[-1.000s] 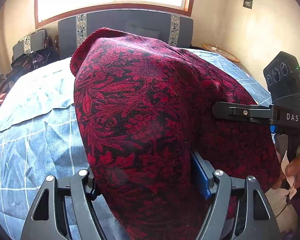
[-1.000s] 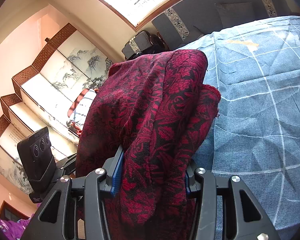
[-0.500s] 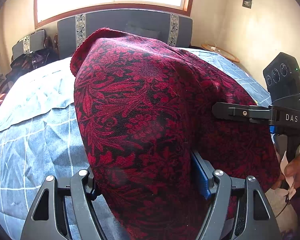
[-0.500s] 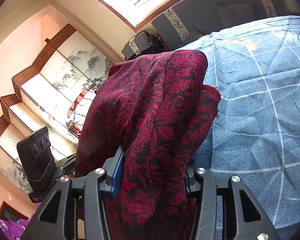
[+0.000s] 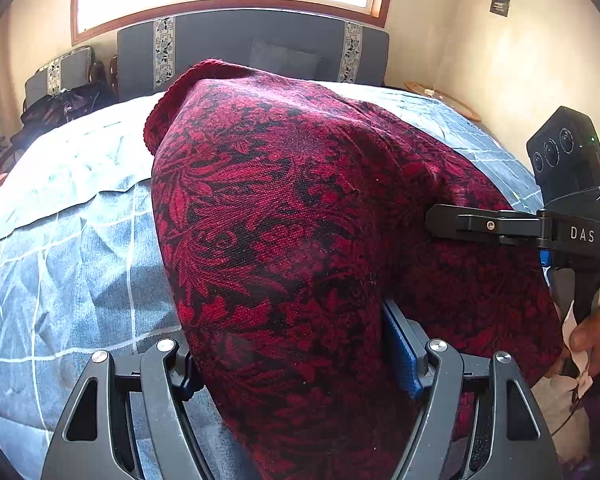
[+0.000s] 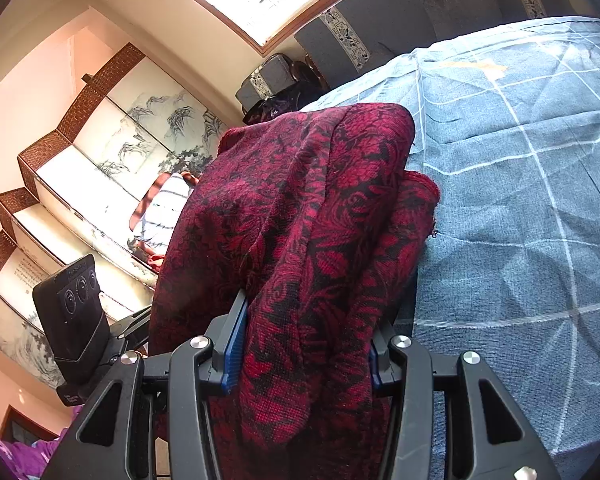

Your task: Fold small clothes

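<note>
Jaws of left gripper (image 5: 292, 360) and right gripper (image 6: 300, 356) clamped on dark-red floral woven garment (image 5: 284, 216), lifted above blue checked bed (image 5: 68, 248). Mid-fold, likely; next, lowering flat onto bed, edges aligned.

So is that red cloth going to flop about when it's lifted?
Probably floppy: the red cloth sags in soft folds between the left gripper and right gripper. Its coarse weave looks grippy, so slipping seems unlikely. It looks fairly thick, perhaps weighty.
</note>
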### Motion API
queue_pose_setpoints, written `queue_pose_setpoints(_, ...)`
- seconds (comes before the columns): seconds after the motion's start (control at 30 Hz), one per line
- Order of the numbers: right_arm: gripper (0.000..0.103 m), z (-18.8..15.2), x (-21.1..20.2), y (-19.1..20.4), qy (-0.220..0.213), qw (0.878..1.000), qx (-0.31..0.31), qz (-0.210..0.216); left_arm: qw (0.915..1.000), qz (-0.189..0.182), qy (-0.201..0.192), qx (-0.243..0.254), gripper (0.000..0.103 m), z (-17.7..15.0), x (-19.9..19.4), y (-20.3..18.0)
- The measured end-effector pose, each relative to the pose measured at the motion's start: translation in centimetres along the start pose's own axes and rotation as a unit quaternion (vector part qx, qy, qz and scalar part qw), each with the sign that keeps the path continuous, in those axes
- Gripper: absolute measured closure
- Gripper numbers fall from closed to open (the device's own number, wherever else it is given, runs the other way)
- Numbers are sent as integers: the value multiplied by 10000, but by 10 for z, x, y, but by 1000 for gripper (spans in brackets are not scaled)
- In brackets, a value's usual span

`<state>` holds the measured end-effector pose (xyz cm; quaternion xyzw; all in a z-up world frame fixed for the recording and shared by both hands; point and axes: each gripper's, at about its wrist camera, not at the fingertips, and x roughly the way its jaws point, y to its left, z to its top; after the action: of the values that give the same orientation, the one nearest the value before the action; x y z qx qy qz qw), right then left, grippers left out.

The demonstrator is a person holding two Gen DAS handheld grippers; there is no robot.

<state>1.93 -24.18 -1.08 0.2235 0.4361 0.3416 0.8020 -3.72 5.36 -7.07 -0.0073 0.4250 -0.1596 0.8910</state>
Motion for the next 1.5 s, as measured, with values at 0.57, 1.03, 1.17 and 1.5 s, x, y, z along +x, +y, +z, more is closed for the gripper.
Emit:
queue_pose_setpoints(0.57, 52, 2, 17, 1, 63, 9996, -204, -184, 9996, 250, -99, -72, 16, -26, 10, -10)
queue_pose_setpoints(1.03, 23, -10, 27, 17, 87, 9935, -651, -925, 9967, 665, -409, -224, 0, -47, 6, -7)
queue_pose_setpoints(1.17, 21, -23, 21, 30, -91, 9877, -840, -1313, 9929, 1025, -586, -117, 0, -53, -2, -14)
queue_pose_setpoints(1.5, 10, -93, -22, 80, -965, 9643, -1341, -2070, 9483, 2514, -1743, 849, 0, -78, -50, -82)
